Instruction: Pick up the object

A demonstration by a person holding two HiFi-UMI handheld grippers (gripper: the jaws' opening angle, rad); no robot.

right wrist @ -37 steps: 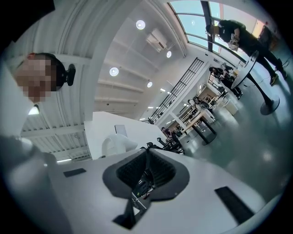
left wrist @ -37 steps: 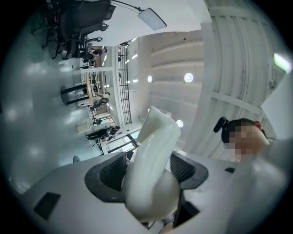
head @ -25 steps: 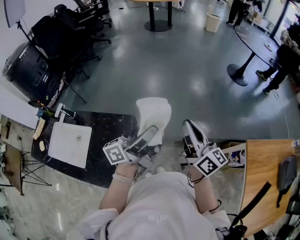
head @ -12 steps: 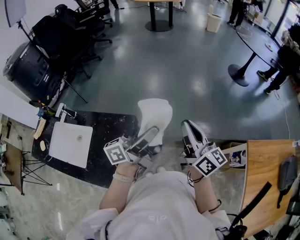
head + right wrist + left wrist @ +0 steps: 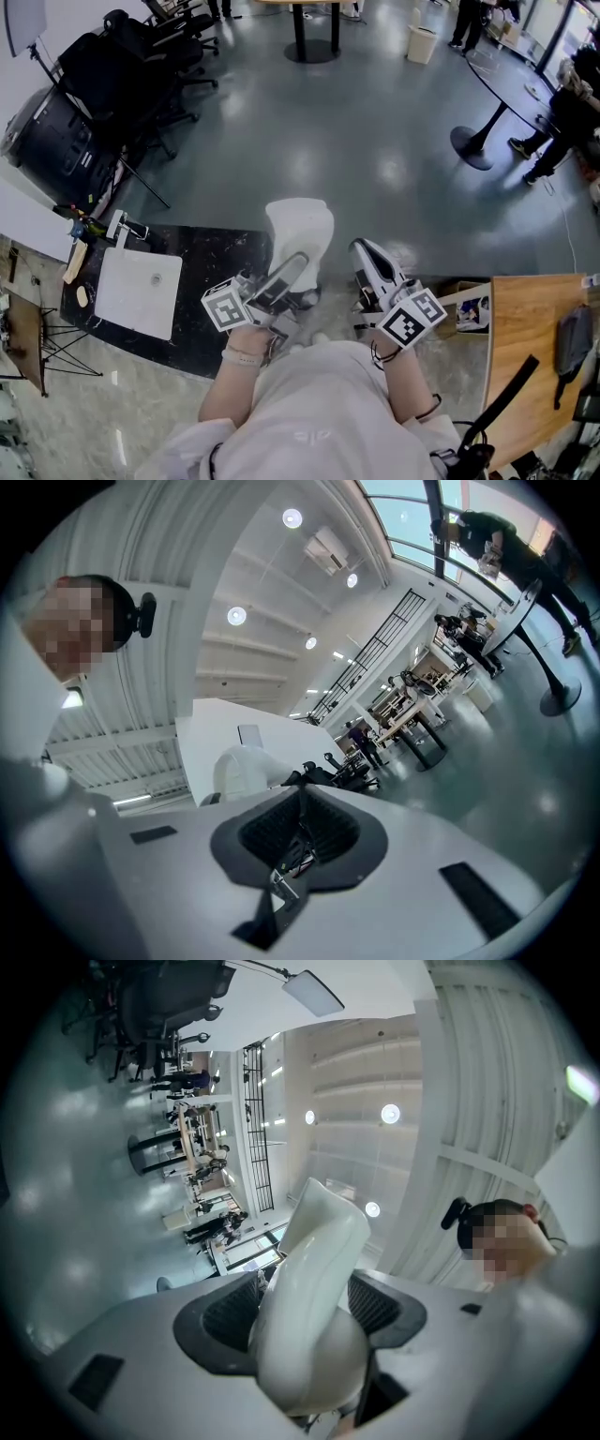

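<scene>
My left hand-held gripper stayed clenched on the white object, barely drifting, so the pickup looked done; my right hand-held gripper hung closed, empty.

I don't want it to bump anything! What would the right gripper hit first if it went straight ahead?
Probably nothing close. The right gripper, jaws shut and empty, points past the white object, which sits off to one side. Ahead looks open, with black office chairs far off, though depth is unclear.
</scene>
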